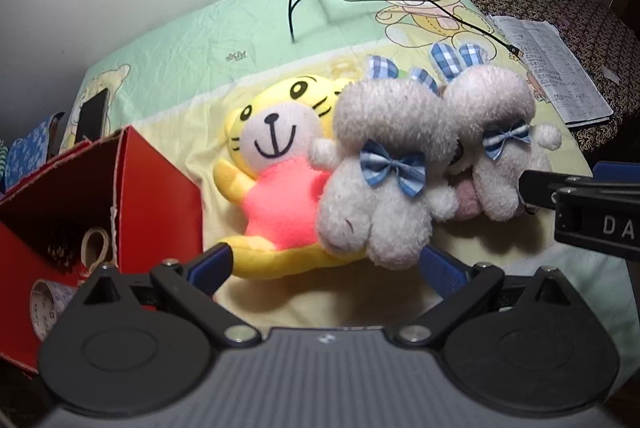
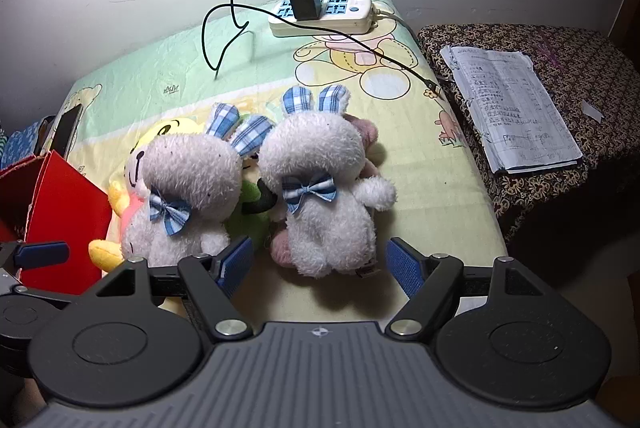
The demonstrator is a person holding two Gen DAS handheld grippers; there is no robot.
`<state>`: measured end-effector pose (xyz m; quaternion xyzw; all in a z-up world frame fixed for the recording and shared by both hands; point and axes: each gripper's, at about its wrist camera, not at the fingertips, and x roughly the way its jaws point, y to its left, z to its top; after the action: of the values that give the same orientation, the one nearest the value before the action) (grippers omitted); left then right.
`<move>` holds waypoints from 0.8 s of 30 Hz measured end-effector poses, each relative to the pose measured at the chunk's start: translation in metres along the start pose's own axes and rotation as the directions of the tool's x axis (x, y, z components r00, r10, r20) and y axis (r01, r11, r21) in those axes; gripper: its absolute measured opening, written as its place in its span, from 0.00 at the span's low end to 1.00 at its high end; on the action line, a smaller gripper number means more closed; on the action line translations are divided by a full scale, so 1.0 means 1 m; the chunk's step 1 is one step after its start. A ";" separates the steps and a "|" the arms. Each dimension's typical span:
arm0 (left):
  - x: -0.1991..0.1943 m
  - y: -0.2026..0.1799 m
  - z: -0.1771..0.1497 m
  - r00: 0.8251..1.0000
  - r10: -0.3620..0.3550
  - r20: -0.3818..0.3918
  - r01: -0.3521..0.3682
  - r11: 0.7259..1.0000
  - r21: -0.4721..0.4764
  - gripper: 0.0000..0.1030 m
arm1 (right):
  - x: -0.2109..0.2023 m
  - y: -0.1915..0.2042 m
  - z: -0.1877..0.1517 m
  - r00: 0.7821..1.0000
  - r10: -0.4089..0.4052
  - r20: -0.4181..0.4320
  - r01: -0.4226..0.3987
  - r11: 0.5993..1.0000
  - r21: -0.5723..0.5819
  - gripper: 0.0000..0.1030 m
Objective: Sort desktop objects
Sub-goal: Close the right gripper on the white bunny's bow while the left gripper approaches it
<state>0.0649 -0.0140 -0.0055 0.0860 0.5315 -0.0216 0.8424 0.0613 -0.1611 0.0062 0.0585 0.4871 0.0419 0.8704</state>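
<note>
Several plush toys lie together on the cartoon-print cloth. A yellow tiger in a pink shirt [image 1: 276, 164] lies on its back at the left. A white rabbit with a blue bow [image 1: 380, 168] lies partly on it; a second white rabbit [image 2: 326, 196] lies to its right over a pink plush [image 2: 366, 132]. A green plush [image 2: 250, 204] shows between the rabbits. My left gripper [image 1: 326, 268] is open, its blue pads just short of the tiger's leg and the first rabbit's feet. My right gripper [image 2: 320, 264] is open, its pads either side of the second rabbit's feet.
A red cardboard box [image 1: 156, 188] stands open at the left with tape rolls [image 1: 96, 246] inside. A phone [image 1: 92, 116] lies behind it. A power strip [image 2: 324, 14] with a black charger and cables sits at the back. Papers [image 2: 508, 108] lie on a patterned stool at the right.
</note>
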 end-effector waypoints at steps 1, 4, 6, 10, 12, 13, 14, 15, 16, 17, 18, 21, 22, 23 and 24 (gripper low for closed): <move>0.000 -0.001 0.002 1.000 0.001 0.003 -0.001 1.000 0.004 0.97 | -0.001 -0.001 0.002 1.000 -0.004 0.005 0.004 1.000 0.003 0.74; 0.002 -0.002 0.005 1.000 -0.010 0.002 0.010 1.000 0.000 0.97 | -0.001 -0.008 0.004 1.000 -0.010 0.010 0.010 1.000 0.023 0.74; 0.004 -0.005 0.005 1.000 -0.029 -0.001 0.029 1.000 -0.010 0.97 | -0.001 -0.013 0.004 1.000 -0.008 0.009 0.007 0.999 0.042 0.74; 0.001 -0.010 0.004 0.997 -0.077 0.014 0.077 0.997 -0.017 0.97 | -0.002 -0.022 0.004 1.000 0.020 0.020 -0.021 0.998 0.062 0.70; -0.001 -0.012 0.004 0.995 -0.099 0.027 0.099 0.995 -0.025 0.97 | -0.002 -0.029 0.007 0.999 0.030 0.031 -0.032 0.996 0.086 0.68; 0.000 -0.013 0.004 0.994 -0.102 0.026 0.103 0.994 -0.029 0.97 | -0.002 -0.033 0.008 0.999 0.029 0.035 -0.032 0.995 0.097 0.68; 0.002 -0.014 0.004 0.994 -0.104 0.020 0.105 0.994 -0.031 0.97 | -0.002 -0.035 0.009 0.999 0.028 0.040 -0.032 0.994 0.103 0.68; 0.003 -0.016 0.004 0.994 -0.108 0.016 0.109 0.994 -0.031 0.97 | -0.002 -0.038 0.009 0.999 0.028 0.044 -0.033 0.994 0.107 0.68; 0.005 -0.018 0.004 0.993 -0.116 0.012 0.116 0.993 -0.031 0.96 | -0.001 -0.041 0.010 0.998 0.031 0.046 -0.035 0.993 0.109 0.68; 0.006 -0.021 0.003 0.992 -0.126 0.009 0.126 0.992 -0.029 0.96 | -0.001 -0.043 0.010 0.998 0.036 0.049 -0.042 0.993 0.111 0.67; 0.006 -0.024 0.003 0.991 -0.137 0.007 0.137 0.990 -0.024 0.95 | 0.000 -0.045 0.010 0.998 0.043 0.052 -0.049 0.992 0.113 0.66; 0.009 -0.034 0.004 0.990 -0.139 0.008 0.139 0.990 -0.008 0.95 | 0.004 -0.052 0.010 0.997 0.056 0.056 -0.063 0.990 0.124 0.62; 0.011 -0.037 0.005 0.991 -0.133 0.007 0.133 0.991 -0.003 0.95 | 0.005 -0.054 0.010 0.997 0.061 0.056 -0.067 0.990 0.127 0.61; 0.012 -0.040 0.005 0.992 -0.125 0.006 0.125 0.992 0.002 0.95 | 0.006 -0.055 0.010 0.996 0.064 0.056 -0.071 0.989 0.131 0.60; 0.013 -0.041 0.006 0.993 -0.118 0.005 0.118 0.993 0.006 0.96 | 0.007 -0.057 0.010 0.996 0.069 0.057 -0.076 0.988 0.133 0.60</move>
<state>0.0700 -0.0551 -0.0194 0.0570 0.5332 -0.0731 0.8409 0.0745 -0.2167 -0.0022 0.1361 0.4634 0.0390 0.8748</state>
